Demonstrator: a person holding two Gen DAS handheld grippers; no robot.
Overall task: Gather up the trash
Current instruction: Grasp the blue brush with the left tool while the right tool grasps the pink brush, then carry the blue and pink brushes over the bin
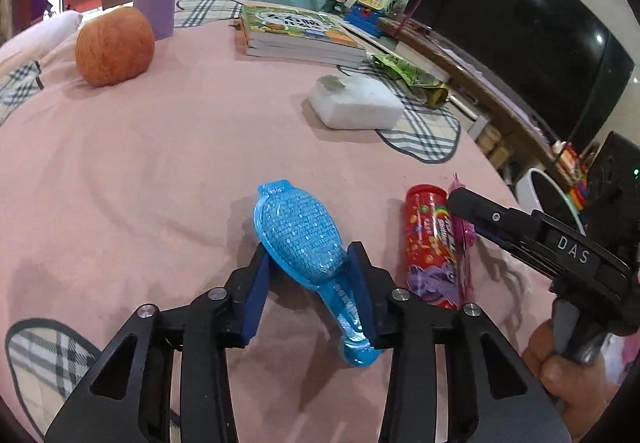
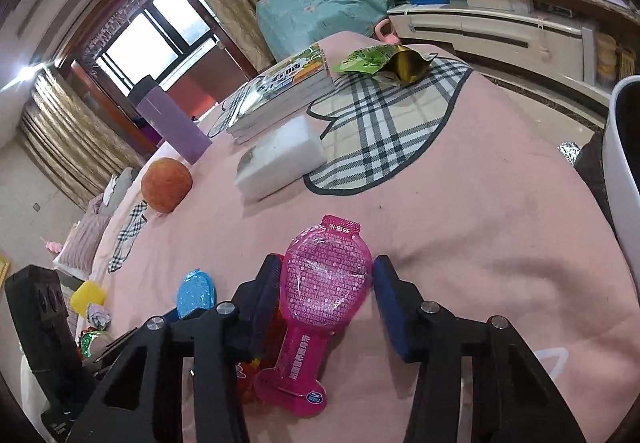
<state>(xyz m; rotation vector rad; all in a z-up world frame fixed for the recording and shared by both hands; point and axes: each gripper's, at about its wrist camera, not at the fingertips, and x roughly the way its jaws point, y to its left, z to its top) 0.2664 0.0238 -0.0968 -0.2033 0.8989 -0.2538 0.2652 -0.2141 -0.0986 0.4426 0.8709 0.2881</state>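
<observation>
A blue plastic spoon-shaped package lies on the pink cloth between the fingers of my left gripper; the pads press its sides. It also shows in the right wrist view. A pink package of the same shape lies between the fingers of my right gripper, which are open around it. A red candy tube lies beside it. The right gripper's body shows in the left wrist view.
On the pink-clothed table are an apple, a white foam block, a stack of books, a green snack wrapper and a purple box. A white bin stands at the right.
</observation>
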